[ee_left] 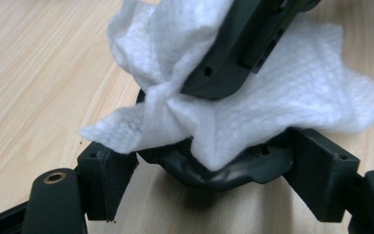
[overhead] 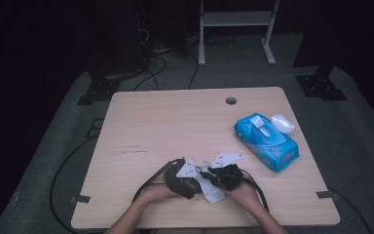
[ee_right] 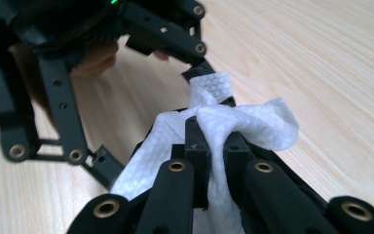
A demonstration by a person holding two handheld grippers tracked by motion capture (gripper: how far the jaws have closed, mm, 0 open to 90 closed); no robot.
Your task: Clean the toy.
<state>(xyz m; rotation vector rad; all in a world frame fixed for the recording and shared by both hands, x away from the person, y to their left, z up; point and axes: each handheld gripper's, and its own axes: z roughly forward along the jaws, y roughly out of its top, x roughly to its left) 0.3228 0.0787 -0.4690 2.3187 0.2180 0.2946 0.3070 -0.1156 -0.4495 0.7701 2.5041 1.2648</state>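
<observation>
Altogether one wipe (ee_right: 253, 122) in right fingers (ee_right: 209, 146), left fingers (ee_left: 214, 170) wide around one black object (ee_left: 224, 173).

White wipe (overhead: 213, 189); blue pack (overhead: 266, 141); black grippers; light wood table (overhead: 175, 122).

high view: dim, dark surroundings | gripper views: bright, near parts soft-focused

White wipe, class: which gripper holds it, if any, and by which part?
The right gripper is shut on the white wipe, pinching a bunched fold. The left gripper stands open around a dark object under it.
</observation>
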